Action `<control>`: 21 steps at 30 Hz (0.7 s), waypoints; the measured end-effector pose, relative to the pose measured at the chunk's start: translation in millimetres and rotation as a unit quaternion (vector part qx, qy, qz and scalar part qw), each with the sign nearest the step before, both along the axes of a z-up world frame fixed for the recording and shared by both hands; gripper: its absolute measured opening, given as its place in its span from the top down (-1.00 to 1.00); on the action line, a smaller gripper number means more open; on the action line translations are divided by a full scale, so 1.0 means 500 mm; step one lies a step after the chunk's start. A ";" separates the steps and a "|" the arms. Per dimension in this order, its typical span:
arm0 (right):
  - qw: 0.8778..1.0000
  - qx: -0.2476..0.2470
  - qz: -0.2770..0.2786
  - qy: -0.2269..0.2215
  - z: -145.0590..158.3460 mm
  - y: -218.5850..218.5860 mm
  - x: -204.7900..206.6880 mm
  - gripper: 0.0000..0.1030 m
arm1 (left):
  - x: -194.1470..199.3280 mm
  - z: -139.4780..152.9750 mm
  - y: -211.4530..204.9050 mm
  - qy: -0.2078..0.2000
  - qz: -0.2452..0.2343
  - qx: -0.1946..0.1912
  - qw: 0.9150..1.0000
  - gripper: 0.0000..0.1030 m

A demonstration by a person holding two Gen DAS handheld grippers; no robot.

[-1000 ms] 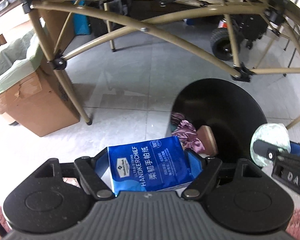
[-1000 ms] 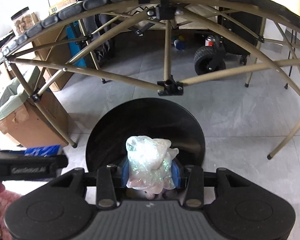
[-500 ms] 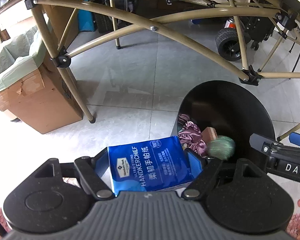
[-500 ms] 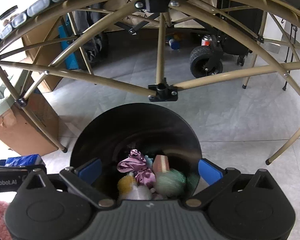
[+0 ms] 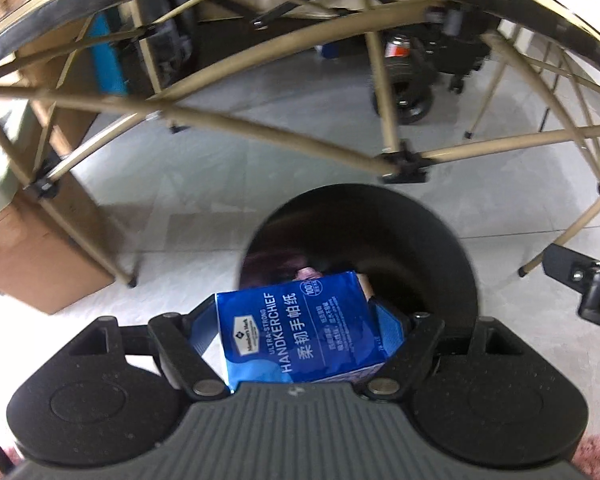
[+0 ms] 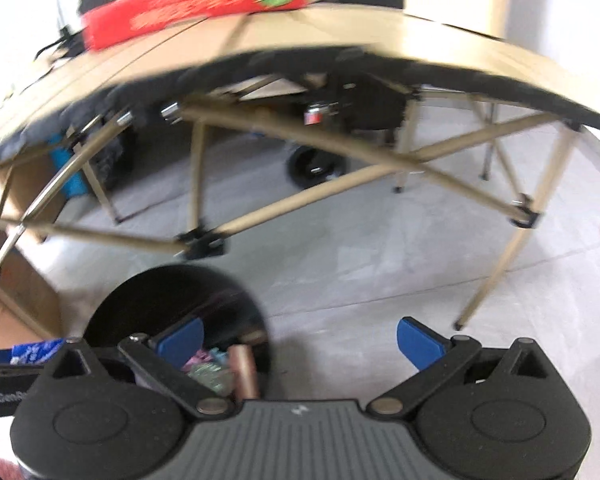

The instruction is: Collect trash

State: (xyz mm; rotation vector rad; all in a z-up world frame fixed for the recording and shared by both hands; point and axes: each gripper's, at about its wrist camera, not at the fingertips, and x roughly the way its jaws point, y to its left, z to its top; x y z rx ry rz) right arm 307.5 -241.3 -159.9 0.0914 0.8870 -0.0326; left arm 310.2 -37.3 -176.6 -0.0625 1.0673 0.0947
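Blue tissue pack sits clamped between the blue pads of the left gripper, held above the near rim of the black bin. Its printed face points up toward the camera. Long axis cannot be told for certain; the lettering runs from near-left up to far-right, slightly tilted.

Pack overlaps the bin mouth in the left wrist view; purple and pink trash shows dimly inside, behind the pack's far edge.

Right gripper has its jaws spread wide with nothing between the blue pads. Its left pad hangs over the bin; its right pad is over bare floor to the right. Mixed trash lies in the bin.

Beyond the bin stands a folding table on tan crossed legs, with a red box on top. A cardboard box stands at far left.
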 end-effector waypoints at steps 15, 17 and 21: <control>0.999 0.027 -0.024 -0.022 0.022 -0.058 -0.013 -1.00 | 0.034 -0.020 -0.048 0.005 0.002 -0.003 1.000 -1.00; 0.999 0.029 -0.023 -0.022 0.025 -0.057 -0.014 -1.00 | 0.030 -0.015 -0.043 0.001 0.004 -0.001 1.000 -1.00; 0.999 0.037 -0.012 -0.027 0.039 -0.049 -0.023 -1.00 | 0.007 0.018 -0.026 -0.024 0.006 0.010 1.000 -1.00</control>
